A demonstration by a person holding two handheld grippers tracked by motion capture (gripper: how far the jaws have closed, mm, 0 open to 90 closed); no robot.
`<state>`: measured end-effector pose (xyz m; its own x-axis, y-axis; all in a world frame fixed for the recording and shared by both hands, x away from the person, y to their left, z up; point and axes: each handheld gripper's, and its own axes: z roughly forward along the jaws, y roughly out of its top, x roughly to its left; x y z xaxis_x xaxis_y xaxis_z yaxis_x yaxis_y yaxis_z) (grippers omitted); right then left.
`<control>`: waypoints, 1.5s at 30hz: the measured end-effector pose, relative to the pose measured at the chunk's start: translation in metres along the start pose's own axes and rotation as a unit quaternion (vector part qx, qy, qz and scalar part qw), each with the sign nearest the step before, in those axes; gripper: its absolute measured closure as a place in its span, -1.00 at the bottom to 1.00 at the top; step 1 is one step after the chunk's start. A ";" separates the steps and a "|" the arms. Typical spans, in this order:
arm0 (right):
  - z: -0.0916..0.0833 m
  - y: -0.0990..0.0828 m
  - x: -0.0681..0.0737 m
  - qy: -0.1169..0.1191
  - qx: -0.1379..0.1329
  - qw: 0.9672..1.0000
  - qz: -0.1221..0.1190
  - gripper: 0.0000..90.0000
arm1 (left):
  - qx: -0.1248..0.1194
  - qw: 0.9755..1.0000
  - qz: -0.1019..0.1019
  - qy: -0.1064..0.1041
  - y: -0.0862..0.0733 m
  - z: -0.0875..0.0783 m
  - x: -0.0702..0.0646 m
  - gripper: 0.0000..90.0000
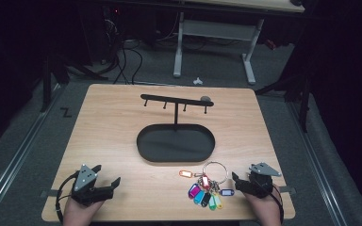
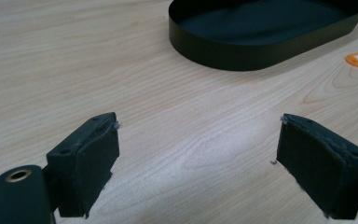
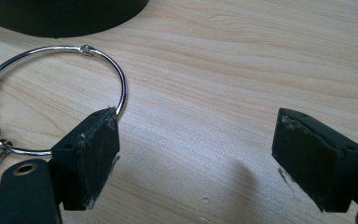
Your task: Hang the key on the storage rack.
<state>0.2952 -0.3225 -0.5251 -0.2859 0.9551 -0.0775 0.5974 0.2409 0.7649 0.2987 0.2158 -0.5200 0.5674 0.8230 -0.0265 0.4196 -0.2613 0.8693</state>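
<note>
Keys on one large metal ring (image 1: pixel 215 171) lie on the counter (image 1: pixel 113 122) just in front of the black oval tray (image 1: pixel 176 143) in the high view. The bunch's long axis runs from the ring, nearest the tray, down and left to a fan of tags (image 1: pixel 205 195) pointing away from it; one orange tag (image 1: pixel 185 173) lies apart. I count about six coloured tags. Right tongs (image 1: pixel 236 181) sit just beside the bunch, left tongs (image 1: pixel 115 182) well apart from it, both before the tray.

In the left gripper view, the left tongs (image 2: pixel 198 140) gape, released, over bare wood facing the tray.

In the right gripper view, the right tongs (image 3: pixel 196 135) stand released; the ring touches the left jaw's tip.
</note>
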 end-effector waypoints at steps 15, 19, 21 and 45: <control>-0.008 -0.003 0.000 -0.021 -0.007 1.000 0.002 -0.72 | -0.005 1.000 -0.006 0.000 0.004 0.009 0.000 -0.70; -0.007 0.000 0.003 -0.024 -0.005 1.000 -0.003 -0.78 | -0.008 1.000 -0.005 -0.004 0.004 0.007 0.000 -0.70; -0.006 0.002 0.004 -0.023 -0.010 1.000 -0.006 -0.79 | -0.006 1.000 -0.006 -0.005 0.003 0.006 -0.001 -0.70; -0.004 0.027 0.022 0.027 -0.005 0.998 -0.062 -0.53 | -0.001 1.000 -0.011 -0.009 0.001 0.006 0.002 -0.70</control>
<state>0.3018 -0.2955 -0.5034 -0.3971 0.9075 -0.1372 0.5480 0.3544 0.7577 0.3043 0.2140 -0.5222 0.5711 0.8190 -0.0553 0.4304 -0.2414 0.8697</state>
